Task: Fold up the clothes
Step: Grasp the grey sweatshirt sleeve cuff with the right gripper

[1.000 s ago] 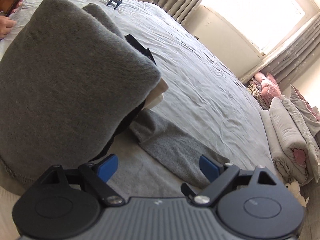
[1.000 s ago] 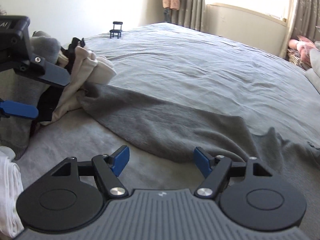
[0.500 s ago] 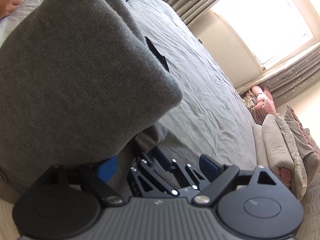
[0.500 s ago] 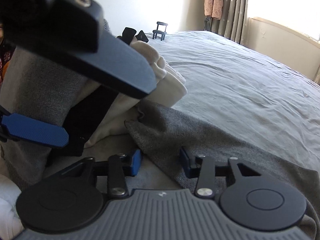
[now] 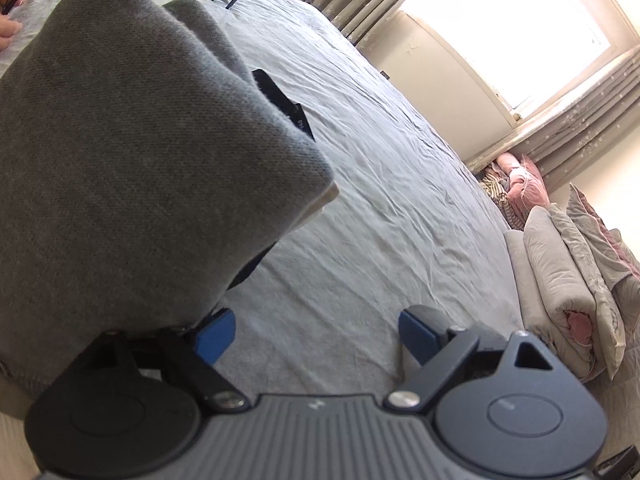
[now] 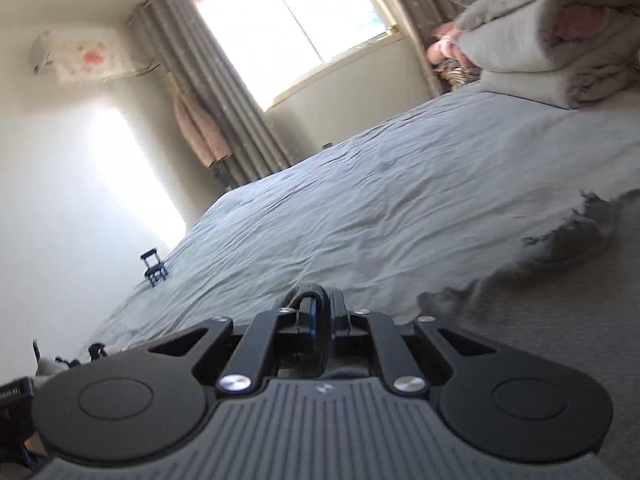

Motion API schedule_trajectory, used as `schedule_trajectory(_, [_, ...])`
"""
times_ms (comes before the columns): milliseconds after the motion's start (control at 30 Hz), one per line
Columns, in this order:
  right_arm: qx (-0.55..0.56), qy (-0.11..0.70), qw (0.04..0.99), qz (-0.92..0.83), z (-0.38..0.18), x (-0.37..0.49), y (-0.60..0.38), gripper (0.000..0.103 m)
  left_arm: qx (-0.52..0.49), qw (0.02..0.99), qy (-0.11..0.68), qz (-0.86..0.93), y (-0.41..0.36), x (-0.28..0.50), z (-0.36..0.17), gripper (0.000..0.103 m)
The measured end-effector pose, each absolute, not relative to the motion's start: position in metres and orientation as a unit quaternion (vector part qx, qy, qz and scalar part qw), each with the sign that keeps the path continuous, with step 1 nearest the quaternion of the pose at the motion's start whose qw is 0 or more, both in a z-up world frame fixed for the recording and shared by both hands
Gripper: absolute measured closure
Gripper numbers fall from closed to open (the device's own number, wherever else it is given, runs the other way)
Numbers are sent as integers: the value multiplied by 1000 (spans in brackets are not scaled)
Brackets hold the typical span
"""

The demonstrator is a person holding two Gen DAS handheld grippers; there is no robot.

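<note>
A tall stack of folded clothes (image 5: 132, 140), grey knit on top with black (image 5: 280, 100) and cream (image 5: 326, 200) layers under it, fills the left of the left wrist view. My left gripper (image 5: 316, 334) stands open beside it over bare sheet, and the stack's lower corner overhangs its left finger (image 5: 214, 336). In the right wrist view my right gripper (image 6: 320, 312) is shut on a fold of the grey garment (image 6: 308, 290). The rest of that garment trails to the right, its ragged edge (image 6: 580, 240) lying on the bed.
The grey bed sheet (image 6: 400, 200) stretches to the window wall. A small black stand (image 6: 154, 268) sits near the far edge. Folded duvets (image 5: 560, 272) are piled at the right side. A person's hand (image 5: 8, 34) rests at the far left corner.
The right gripper closed on the grey garment's edge by the stack, then swung away to the right and rolled. The garment has left the spot in front of the left gripper.
</note>
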State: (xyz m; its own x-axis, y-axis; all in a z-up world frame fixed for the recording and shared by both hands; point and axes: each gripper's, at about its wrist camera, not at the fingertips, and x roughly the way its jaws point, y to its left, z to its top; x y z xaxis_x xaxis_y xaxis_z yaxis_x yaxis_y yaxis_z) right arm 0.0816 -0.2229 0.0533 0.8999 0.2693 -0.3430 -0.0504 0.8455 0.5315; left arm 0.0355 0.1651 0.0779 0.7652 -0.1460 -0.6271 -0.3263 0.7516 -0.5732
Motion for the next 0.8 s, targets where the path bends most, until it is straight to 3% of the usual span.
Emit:
schedule_trajectory(233, [282, 238, 929, -23, 13, 38, -289, 96, -289, 895, 338, 15, 136, 41, 83, 14])
schedule_trajectory(467, [228, 152, 960, -61, 41, 6, -302, 96, -248, 903, 350, -15, 115, 45, 81, 14])
schedule_trajectory(600, [184, 217, 958, -35, 32, 25, -301, 96, -258, 897, 359, -27, 112, 47, 77, 14])
schedule_trajectory(667, [165, 250, 954, -18, 26, 35, -295, 88, -267, 892, 364, -29, 112, 47, 74, 14])
schedule_trajectory(767, [131, 257, 958, -5, 28, 46, -281, 86, -272, 888, 371, -29, 111, 48, 71, 14])
schedule_trajectory(800, [124, 262, 957, -2, 28, 51, -278, 78, -271, 887, 373, -30, 110, 48, 71, 14])
